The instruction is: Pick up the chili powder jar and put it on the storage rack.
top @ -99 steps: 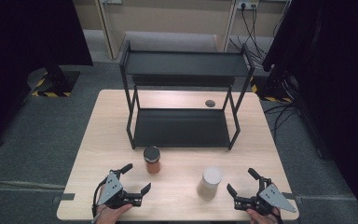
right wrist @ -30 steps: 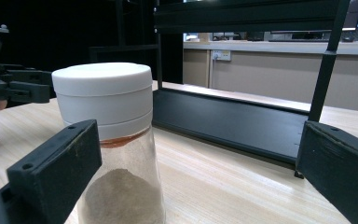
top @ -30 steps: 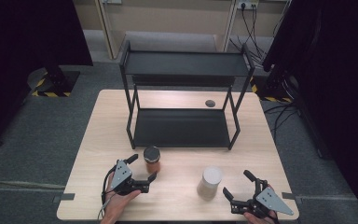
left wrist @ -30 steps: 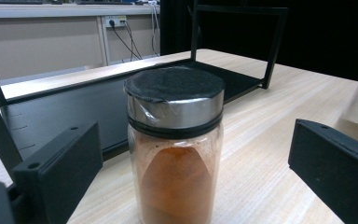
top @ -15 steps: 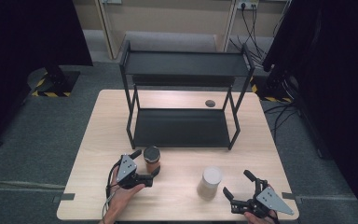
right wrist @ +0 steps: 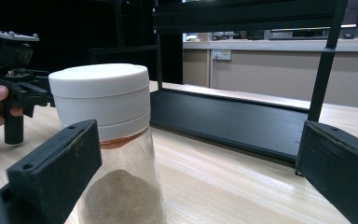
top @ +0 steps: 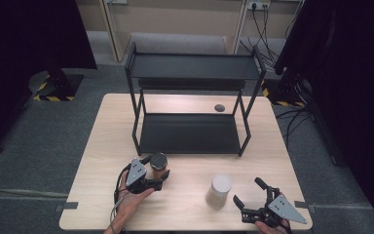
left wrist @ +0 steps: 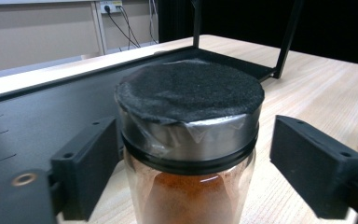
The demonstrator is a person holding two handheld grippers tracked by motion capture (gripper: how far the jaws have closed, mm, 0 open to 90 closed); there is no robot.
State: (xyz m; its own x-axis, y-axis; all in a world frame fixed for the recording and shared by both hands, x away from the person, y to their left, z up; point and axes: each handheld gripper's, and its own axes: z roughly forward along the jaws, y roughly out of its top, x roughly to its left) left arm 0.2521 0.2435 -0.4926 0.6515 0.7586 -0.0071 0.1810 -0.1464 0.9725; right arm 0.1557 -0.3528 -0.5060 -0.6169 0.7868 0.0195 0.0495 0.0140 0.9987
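A glass jar of orange-brown powder with a dark lid (top: 158, 161) (left wrist: 189, 93) stands on the table's near left. My left gripper (top: 156, 171) (left wrist: 196, 158) reaches round it from the left. Its jaws have just been closing with the jar between them. The left pad (left wrist: 91, 163) lies against the glass and the right pad (left wrist: 314, 163) stands a little off it. A white-lidded jar of pale powder (top: 219, 190) (right wrist: 102, 98) stands near the front. My right gripper (top: 248, 191) (right wrist: 200, 154) is open just to the right of it, apart from it.
A black two-level rack (top: 190, 134) stands across the middle of the wooden table (top: 272, 146), with its top shelf (top: 195, 66) above. A small dark disc (top: 219, 107) lies behind it. The left gripper (right wrist: 9, 79) and a hand appear in the right gripper view.
My left gripper has moved to the right up to the dark-lidded jar, and its jaws have narrowed around it. The right gripper and the white-lidded jar have stayed in place.
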